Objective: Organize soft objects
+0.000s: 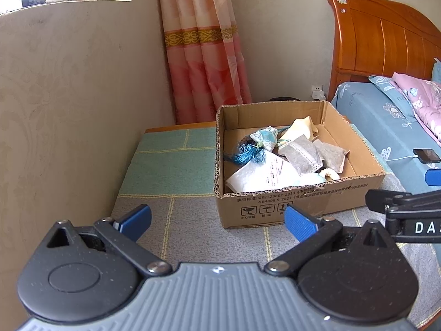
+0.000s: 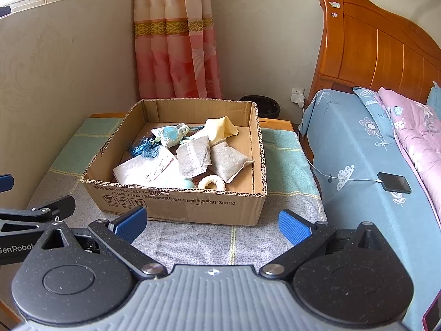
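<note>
An open cardboard box [image 1: 303, 197] [image 2: 176, 204] stands on a cloth-covered low table. Inside lie soft things: two grey pouches [image 1: 301, 151] [image 2: 193, 158], a pale blue sachet [image 1: 266, 136] [image 2: 171, 133] with a blue tassel [image 1: 248, 155] [image 2: 144, 146], a cream cloth [image 1: 301, 128] [image 2: 220, 128], a white packet [image 1: 259, 175] [image 2: 146, 169] and a cream ring [image 2: 210, 180]. My left gripper [image 1: 217, 222] is open in front of the box, holding nothing. My right gripper [image 2: 212, 224] is open before the box's front wall, also holding nothing.
The table cloth [image 2: 193, 242] is green and grey checked. A bed [image 2: 358, 149] with blue sheet and pink quilt stands right, a charging phone [image 2: 394, 182] on it. A wooden headboard [image 2: 372, 44], curtain [image 2: 173, 41], wall at left and dark bin [image 2: 261, 104] lie behind.
</note>
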`<action>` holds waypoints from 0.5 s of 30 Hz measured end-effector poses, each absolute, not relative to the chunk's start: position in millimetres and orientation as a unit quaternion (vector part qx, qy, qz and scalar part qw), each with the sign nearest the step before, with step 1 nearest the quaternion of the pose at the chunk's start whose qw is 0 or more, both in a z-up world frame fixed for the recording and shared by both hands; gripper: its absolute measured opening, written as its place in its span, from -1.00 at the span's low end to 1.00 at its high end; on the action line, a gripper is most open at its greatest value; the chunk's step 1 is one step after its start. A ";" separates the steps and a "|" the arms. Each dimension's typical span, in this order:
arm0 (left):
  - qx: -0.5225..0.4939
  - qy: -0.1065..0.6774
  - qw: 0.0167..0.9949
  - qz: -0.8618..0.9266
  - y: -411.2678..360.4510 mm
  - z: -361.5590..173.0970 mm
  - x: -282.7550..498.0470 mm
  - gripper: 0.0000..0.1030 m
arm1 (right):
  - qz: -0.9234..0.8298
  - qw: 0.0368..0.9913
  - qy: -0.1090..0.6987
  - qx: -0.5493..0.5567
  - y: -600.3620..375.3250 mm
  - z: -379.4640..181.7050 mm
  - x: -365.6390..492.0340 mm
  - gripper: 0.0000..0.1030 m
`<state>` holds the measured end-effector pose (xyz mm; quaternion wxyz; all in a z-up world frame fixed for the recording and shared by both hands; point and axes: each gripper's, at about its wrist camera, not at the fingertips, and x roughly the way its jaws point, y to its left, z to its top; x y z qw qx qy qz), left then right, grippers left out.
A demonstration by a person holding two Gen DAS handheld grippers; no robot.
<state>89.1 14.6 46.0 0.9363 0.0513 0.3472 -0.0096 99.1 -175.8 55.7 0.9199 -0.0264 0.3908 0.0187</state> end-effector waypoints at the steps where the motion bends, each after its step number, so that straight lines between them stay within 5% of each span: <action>1: 0.051 0.347 0.936 -0.009 14.4 46.1 89.0 0.99 | 0.019 0.920 0.391 -0.026 -175.8 55.7 99.1 1.00; 15: 0.051 0.349 0.936 -0.008 13.4 45.0 88.8 0.99 | 0.017 0.921 0.389 -0.027 -175.6 56.3 98.3 1.00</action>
